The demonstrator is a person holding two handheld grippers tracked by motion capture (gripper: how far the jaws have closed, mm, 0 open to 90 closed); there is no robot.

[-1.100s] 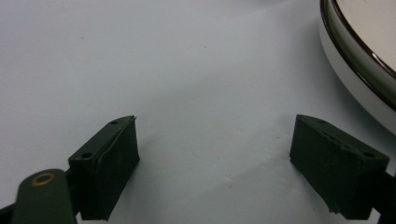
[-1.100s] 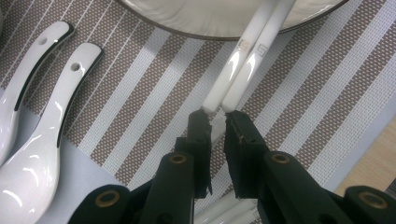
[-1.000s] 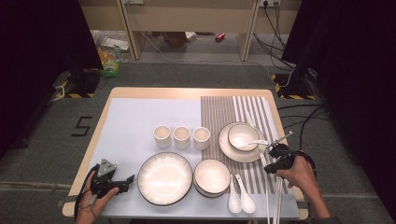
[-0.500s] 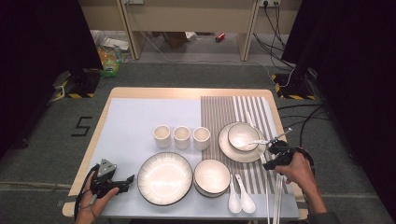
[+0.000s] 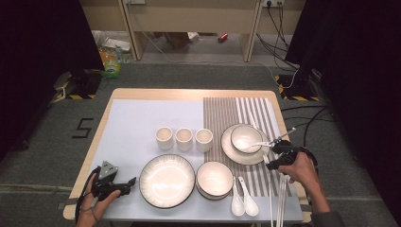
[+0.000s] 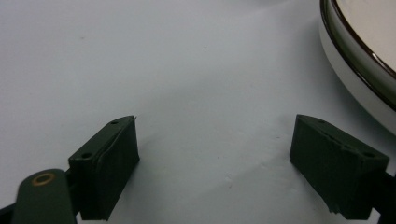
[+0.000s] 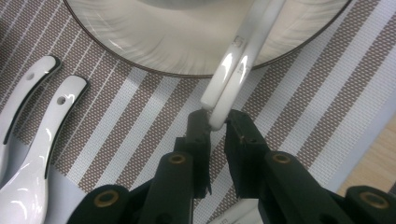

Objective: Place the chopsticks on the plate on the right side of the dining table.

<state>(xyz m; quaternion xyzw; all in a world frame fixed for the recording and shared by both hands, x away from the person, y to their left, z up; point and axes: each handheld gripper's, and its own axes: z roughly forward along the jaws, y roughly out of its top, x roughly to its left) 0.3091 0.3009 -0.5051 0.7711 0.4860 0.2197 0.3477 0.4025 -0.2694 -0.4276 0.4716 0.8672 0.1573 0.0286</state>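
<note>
Here, your stock runs from the largest item down. The table [image 5: 142, 123], with its pale blue-grey cover, fills the middle of the high view; a striped placemat [image 5: 236, 111] lies on its right half. The large ribbed plate [image 5: 166, 180] sits at lower centre, and its dark-edged rim also curves across the upper right corner of the left gripper view. Just to the right of it stands a bowl [image 5: 214, 178]. Right of centre, on the placemat, a saucer plate [image 5: 229, 149] carries a smaller bowl [image 5: 245, 138]. Three cups [image 5: 184, 139] stand in a row at the centre of the frame, just beside one another. Two white soup spoons [image 5: 242, 201] lie side by side at lower right, just to the right of the lower bowl; in the right gripper view they lie at the left edge.

Your right gripper [image 7: 216, 122] is clamped on the handle end of a white spoon [image 7: 238, 56], whose bowl end rests in the smaller bowl, with the handle slanting out over the saucer rim. Your left gripper [image 6: 215, 161] rests at the lower left of the high view on the bare cover, left of the ribbed plate, jaws spread wide with nothing between them.
</note>
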